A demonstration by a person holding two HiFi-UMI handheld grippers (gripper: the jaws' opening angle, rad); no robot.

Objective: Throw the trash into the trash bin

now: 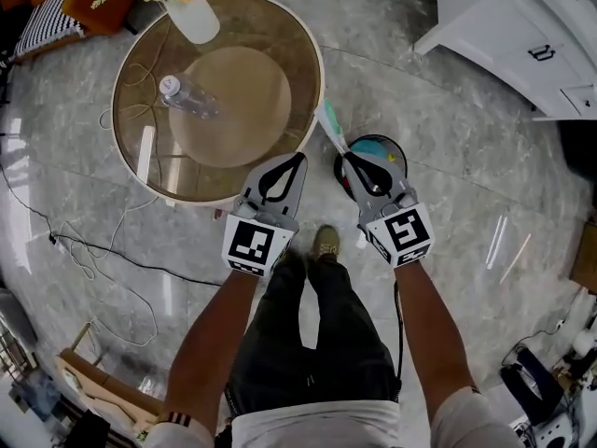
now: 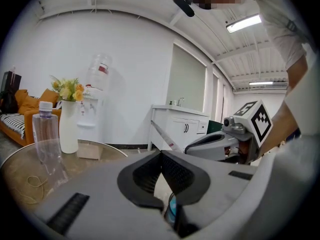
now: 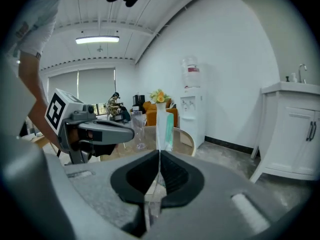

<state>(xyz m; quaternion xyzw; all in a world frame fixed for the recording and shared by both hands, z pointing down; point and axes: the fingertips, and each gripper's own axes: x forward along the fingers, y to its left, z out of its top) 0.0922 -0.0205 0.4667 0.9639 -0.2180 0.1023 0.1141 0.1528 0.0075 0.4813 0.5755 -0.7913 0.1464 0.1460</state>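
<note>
Between the jaws of the right gripper [image 1: 350, 160] sits the trash, a thin white-and-teal wrapper [image 1: 329, 124]. The jaws are closed tight on its lower end, and the rest sticks out past the tips toward the table's edge. Directly beneath that gripper on the floor stands the trash bin [image 1: 381, 145], dark with a blue liner and partly hidden by the gripper body. I judge the carry to be nearly finished and the drop not yet made. The next move calls for tilting the tips down over the bin's mouth, so the whole strip hangs inside the rim, and then parting the jaws. A wrapper this light and long may flutter or drape over the rim instead of falling in. The left gripper [image 1: 298, 160] hovers just beside the right one, its jaws together with nothing between them, and it seems to have no part in this step. The round glass table [image 1: 117, 110] reaches close to the bin, so the wrapper's free end could brush it. On the table stand a clear water bottle [image 1: 189, 99] and a white vase of yellow flowers [image 1: 191, 12]. Cables [image 1: 103, 259] trail over the marble floor at left, and a white cabinet [image 1: 508, 35] stands well apart at upper right.
</note>
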